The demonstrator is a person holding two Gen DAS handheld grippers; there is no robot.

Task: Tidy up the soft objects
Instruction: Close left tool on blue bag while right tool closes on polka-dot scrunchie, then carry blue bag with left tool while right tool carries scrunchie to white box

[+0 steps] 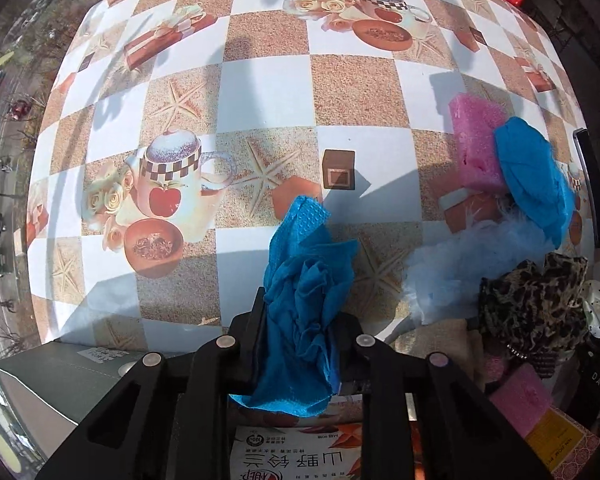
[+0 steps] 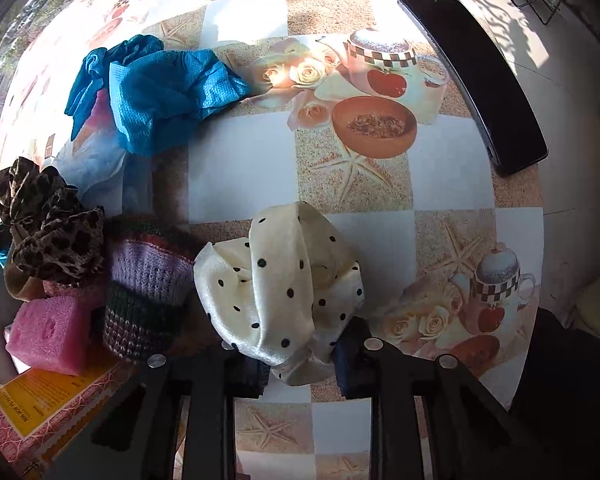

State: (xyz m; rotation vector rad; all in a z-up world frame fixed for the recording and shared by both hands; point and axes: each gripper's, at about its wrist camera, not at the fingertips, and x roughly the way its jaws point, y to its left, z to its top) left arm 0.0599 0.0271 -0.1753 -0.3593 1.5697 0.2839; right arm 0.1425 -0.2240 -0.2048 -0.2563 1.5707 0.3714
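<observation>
In the left wrist view my left gripper [image 1: 304, 322] is shut on a crumpled blue cloth [image 1: 300, 248], which hangs above the checkered tablecloth [image 1: 268, 92]. In the right wrist view my right gripper [image 2: 302, 364] is shut on a cream polka-dot fabric piece [image 2: 284, 272], which bunches up between the fingers over the tablecloth [image 2: 244, 160]. A second blue cloth [image 2: 160, 88] lies at the upper left of that view. A leopard-print scrunchie [image 2: 48, 224], a striped knitted piece [image 2: 148, 288] and a pink sponge [image 2: 48, 332] sit in a cluster at the left.
A black phone [image 2: 476, 76] lies near the table's right edge. A patterned box with a yellow label [image 2: 40, 404] sits at lower left. In the left wrist view are another pink sponge [image 1: 476, 148], pale blue fluff [image 1: 460, 264], a grey-green box [image 1: 60, 376] and a printed packet [image 1: 292, 456].
</observation>
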